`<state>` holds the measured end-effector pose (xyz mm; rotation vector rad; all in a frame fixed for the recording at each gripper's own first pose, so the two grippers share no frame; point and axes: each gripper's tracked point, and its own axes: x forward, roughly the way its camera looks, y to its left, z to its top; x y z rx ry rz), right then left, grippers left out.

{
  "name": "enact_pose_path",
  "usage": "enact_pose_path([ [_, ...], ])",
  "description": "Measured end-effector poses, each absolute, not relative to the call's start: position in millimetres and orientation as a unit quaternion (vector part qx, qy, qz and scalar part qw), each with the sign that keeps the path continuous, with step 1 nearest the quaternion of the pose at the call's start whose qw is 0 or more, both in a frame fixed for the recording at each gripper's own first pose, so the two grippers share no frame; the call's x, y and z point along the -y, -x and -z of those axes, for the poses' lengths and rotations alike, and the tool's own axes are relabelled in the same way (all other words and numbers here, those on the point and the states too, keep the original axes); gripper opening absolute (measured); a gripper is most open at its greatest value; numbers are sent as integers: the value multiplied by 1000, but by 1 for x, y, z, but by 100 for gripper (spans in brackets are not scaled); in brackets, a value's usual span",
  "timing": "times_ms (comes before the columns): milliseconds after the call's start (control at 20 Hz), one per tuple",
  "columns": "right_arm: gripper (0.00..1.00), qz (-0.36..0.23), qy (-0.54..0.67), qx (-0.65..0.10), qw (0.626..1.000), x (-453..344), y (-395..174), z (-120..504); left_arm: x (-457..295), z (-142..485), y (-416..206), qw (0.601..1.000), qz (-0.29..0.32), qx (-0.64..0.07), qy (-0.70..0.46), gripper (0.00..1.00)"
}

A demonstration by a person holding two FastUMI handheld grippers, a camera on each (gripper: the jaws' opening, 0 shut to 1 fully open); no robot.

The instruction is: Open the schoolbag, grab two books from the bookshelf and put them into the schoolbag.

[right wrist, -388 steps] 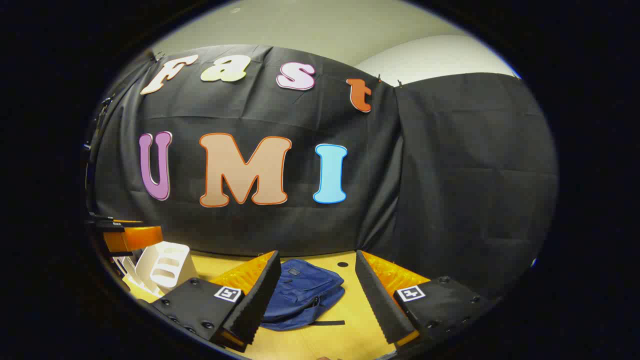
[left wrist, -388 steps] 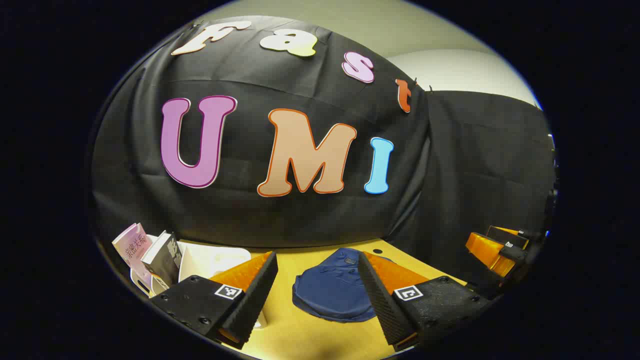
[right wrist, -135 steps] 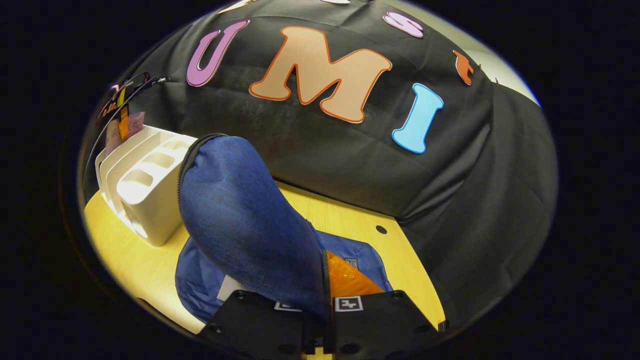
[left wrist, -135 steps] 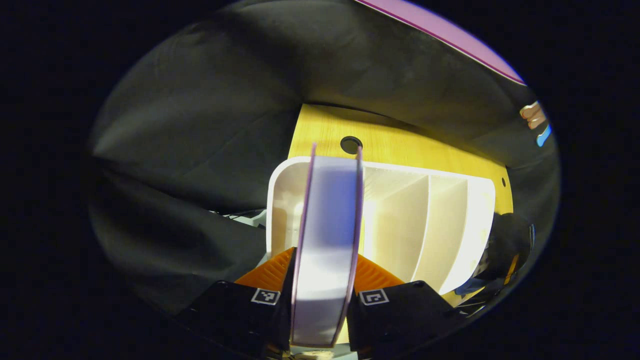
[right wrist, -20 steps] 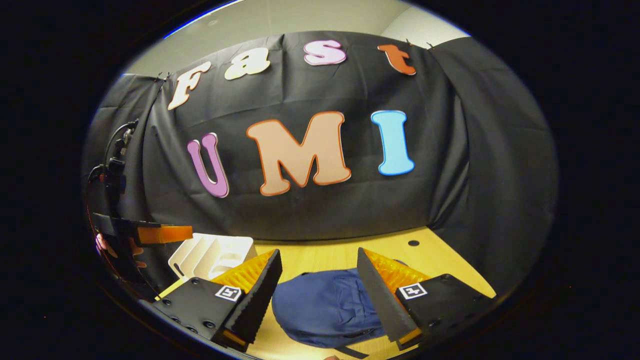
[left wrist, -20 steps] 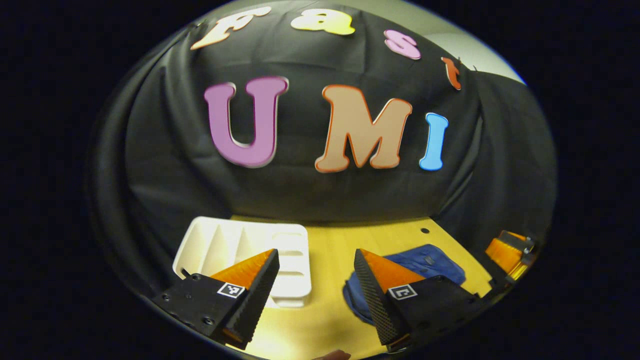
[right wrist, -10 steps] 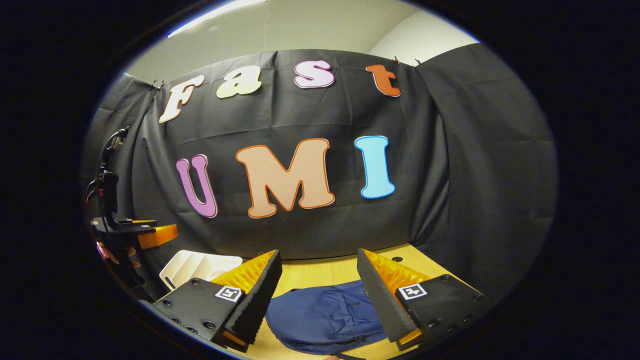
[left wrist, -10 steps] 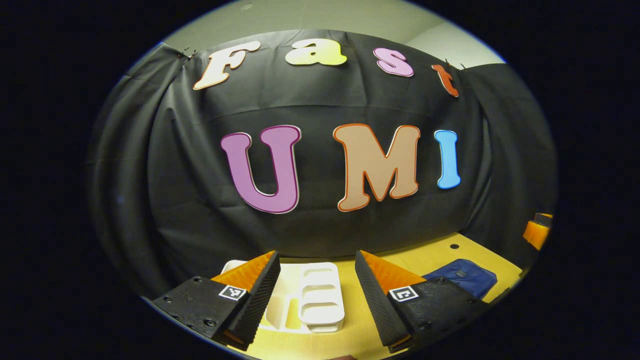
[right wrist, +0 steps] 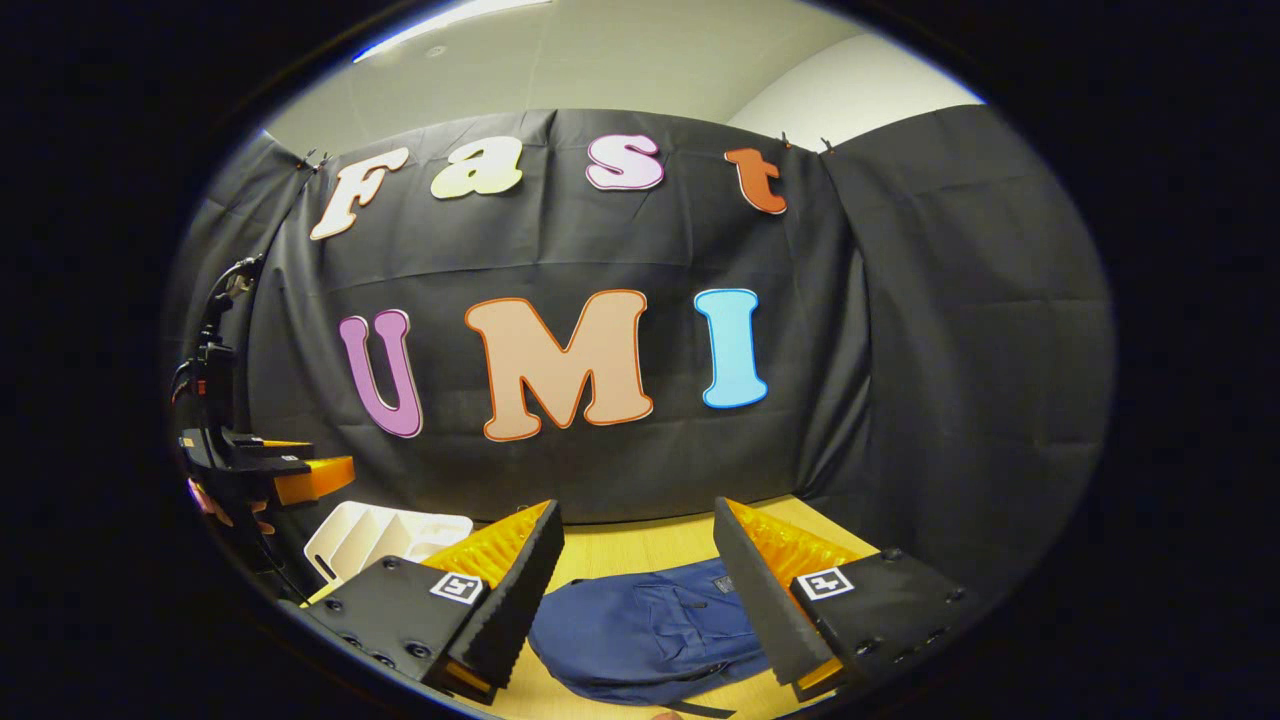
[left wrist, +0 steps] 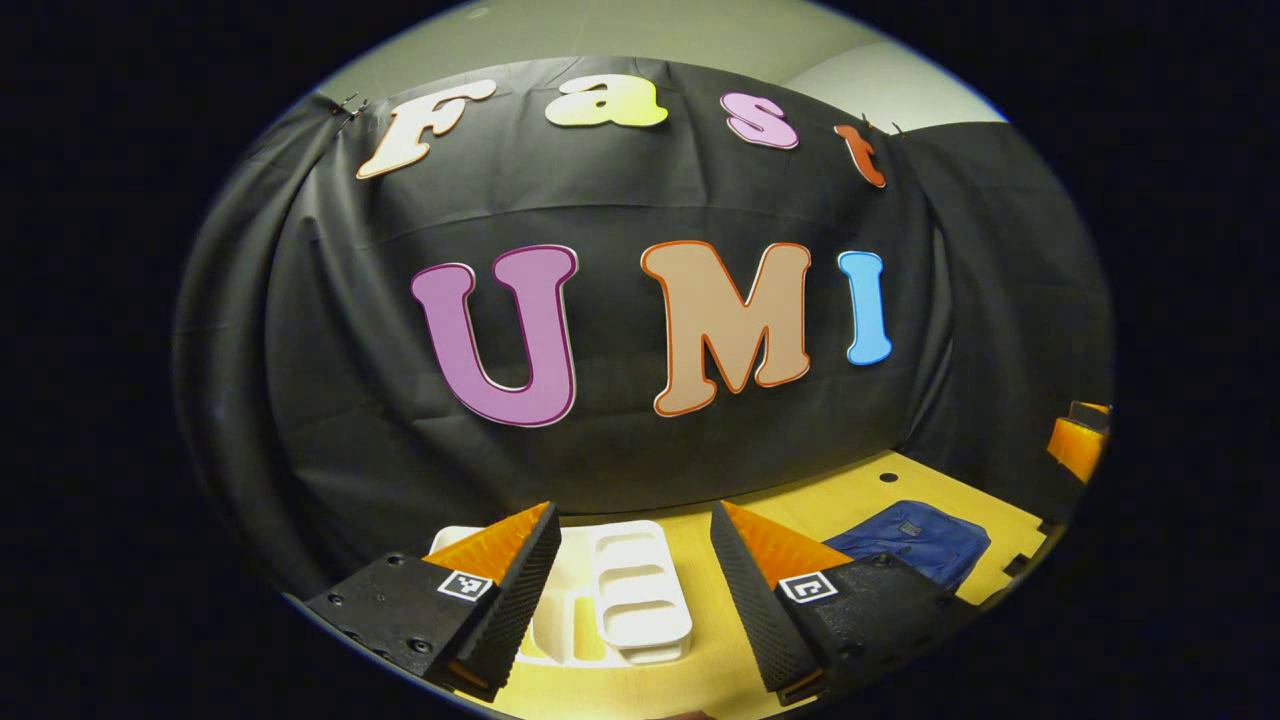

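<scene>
Clearly the biggest thing to reckon with is the dark blue fabric schoolbag (right wrist: 645, 635), lying slumped flat on the yellow wooden worktop (left wrist: 700, 545). From where I stand it looks soft and floppy, so I would guess it folds wherever it is pinched; the zip edge or a gathered flap seems the sensible place to take it, and one claw may have to hold the mouth up. I cannot tell from here whether the bag is open or what it holds.

Next down in size, the white plastic slotted bookshelf (left wrist: 625, 590) sits on the same worktop, well apart from the bag. It looks rigid and light, likely to slide if nudged. I can make out no books in its slots.

As for the hands, the left claw (left wrist: 630, 590) hovers level above the bookshelf, its fingers spread wide with nothing between them. The right claw (right wrist: 640, 600) hangs over the schoolbag, likewise parted and empty, pointing forward toward the booth's cloth.
</scene>
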<state>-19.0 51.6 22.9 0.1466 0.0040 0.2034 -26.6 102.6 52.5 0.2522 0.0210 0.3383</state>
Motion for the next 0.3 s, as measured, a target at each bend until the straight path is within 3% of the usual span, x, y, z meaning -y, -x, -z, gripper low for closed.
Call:
enact_pose_path([
  [300,98,-89,-64,2,994,-70,39,-21,-116,-56,33,980,-148,-8,-130,88],
])
